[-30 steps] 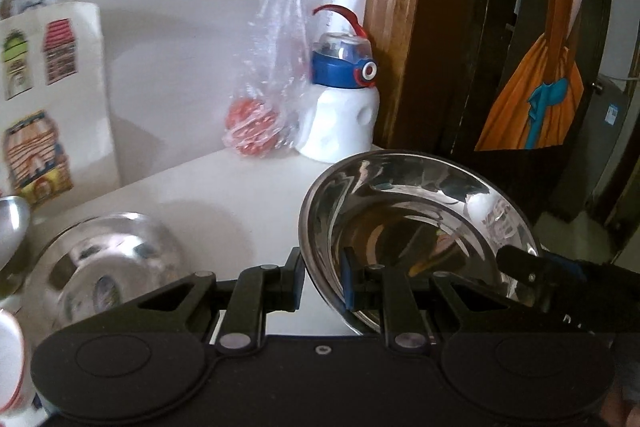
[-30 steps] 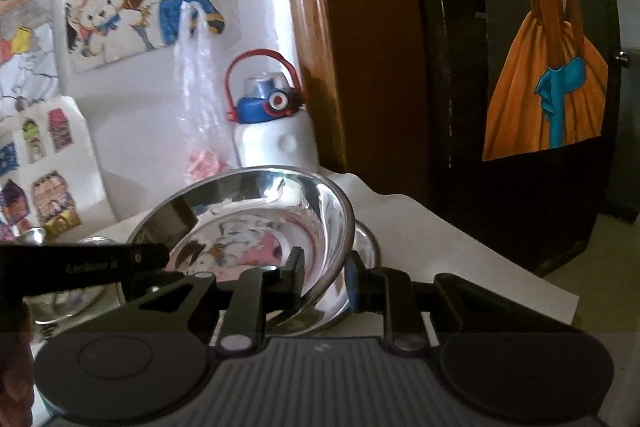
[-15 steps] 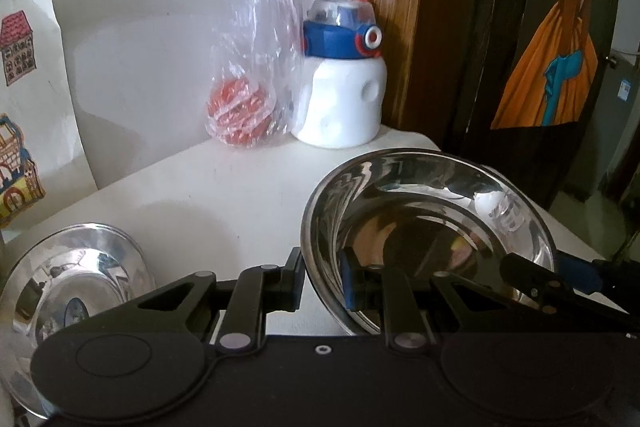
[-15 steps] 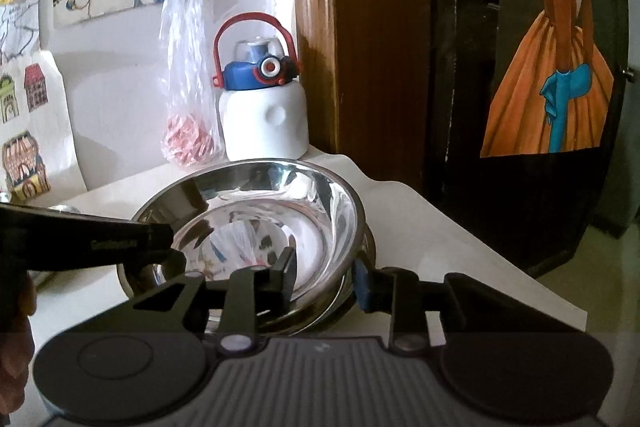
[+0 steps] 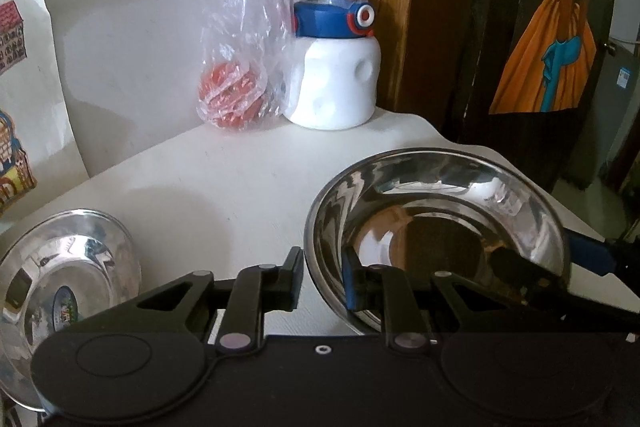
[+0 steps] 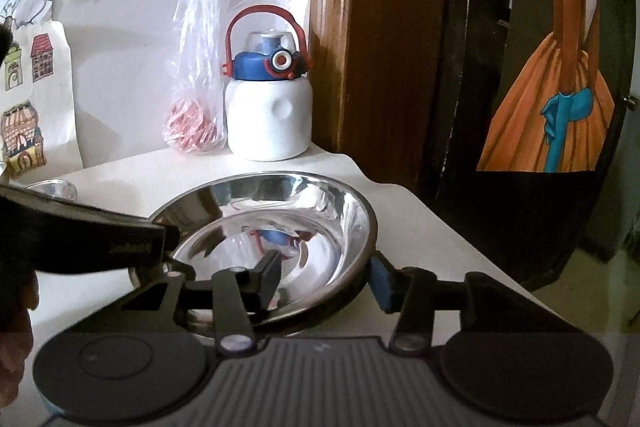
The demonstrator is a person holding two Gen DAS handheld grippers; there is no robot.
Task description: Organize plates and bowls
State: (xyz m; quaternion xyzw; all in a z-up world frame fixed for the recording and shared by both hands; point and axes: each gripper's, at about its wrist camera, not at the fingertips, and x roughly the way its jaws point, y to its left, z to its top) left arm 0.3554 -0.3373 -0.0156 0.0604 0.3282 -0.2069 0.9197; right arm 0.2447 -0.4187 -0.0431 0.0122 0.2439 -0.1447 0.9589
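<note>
Steel bowl [image 5: 436, 223] sits upright, mouth facing up.

A shiny steel bowl [image 5: 436, 227] sits upright near the right front edge of the white table [image 5: 240, 179], seemingly nested in a second dish beneath it, though the rim hides that. A smaller steel bowl [image 5: 64, 291] lies upside down, well apart on the left.

I count two steel bowls [image 5: 436, 227] [image 5: 60, 283], one water bottle [image 5: 334, 67], one plastic bag [image 5: 244, 39] past my claws.
</note>
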